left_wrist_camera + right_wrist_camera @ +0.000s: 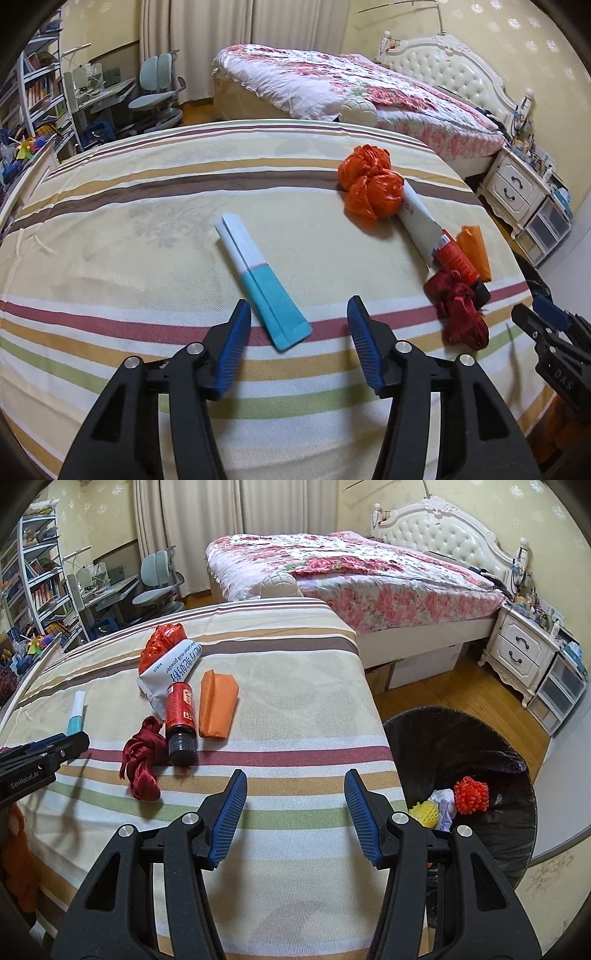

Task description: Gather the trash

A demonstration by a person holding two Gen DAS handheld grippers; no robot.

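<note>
From your left wrist, your left gripper [297, 314] has its fingers apart and empty, above the white and teal packet [258, 282] on the table [110, 258]. From your right wrist, your right gripper [295, 788] is also open and empty. The bin [480, 746] holds a few pieces; the bottle [180, 720], ribbon [142, 760], orange packet [218, 705] and pouch [173, 664] remain.

Bottle [180, 720] between ribbon [142, 760] and packet [218, 705] on cloth [295, 738]; bin [480, 738] right.
</note>
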